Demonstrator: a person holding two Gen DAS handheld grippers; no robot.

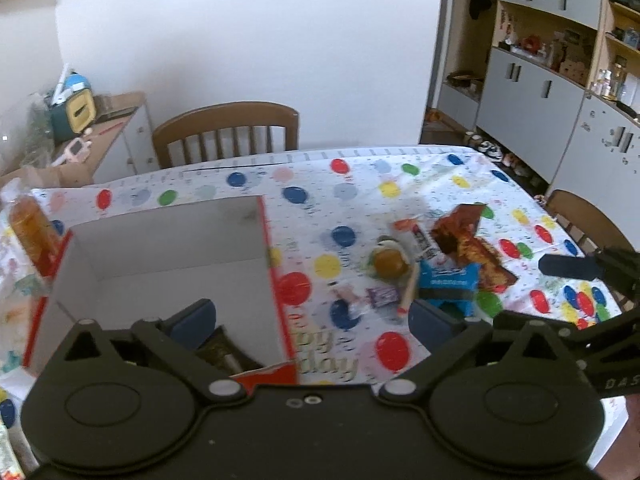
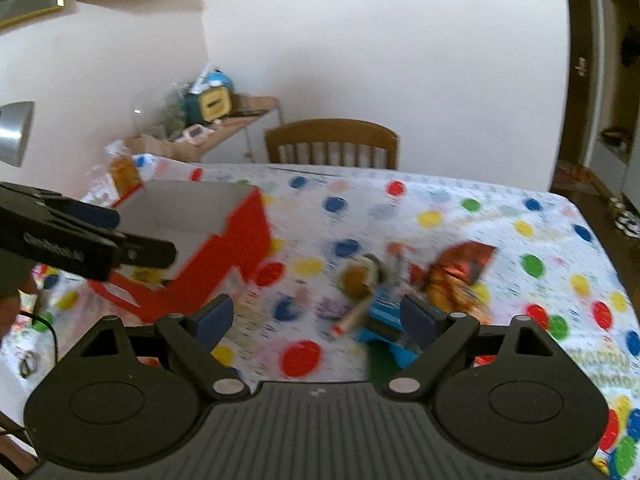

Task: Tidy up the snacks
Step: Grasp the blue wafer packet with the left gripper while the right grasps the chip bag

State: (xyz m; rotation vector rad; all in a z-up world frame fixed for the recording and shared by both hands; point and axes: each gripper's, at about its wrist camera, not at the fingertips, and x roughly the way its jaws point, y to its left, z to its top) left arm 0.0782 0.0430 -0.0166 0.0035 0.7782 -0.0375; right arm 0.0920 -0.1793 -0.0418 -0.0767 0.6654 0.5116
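Box [image 1: 160, 248] sat left on the table [image 1: 440, 168], red outside, white inside. It looked nearly empty: one dark packet [image 1: 222, 354] in the near corner, so my guess was one item in and most still to go.

Left gripper [image 1: 312, 322] hung over the box's right wall, jaws wide, holding nothing.

Snack pile [image 1: 432, 268] lay right of the box, loose on the cloth: round brown pastry [image 1: 390, 262], small purple wrapper [image 1: 382, 295], blue pack [image 1: 448, 282], brown foil bag [image 1: 468, 240].

Right gripper [image 2: 316, 316] hovered near the pile, also wide and empty.

Readable text: only "py ... day" on the cloth. Pack labels were too blurred.
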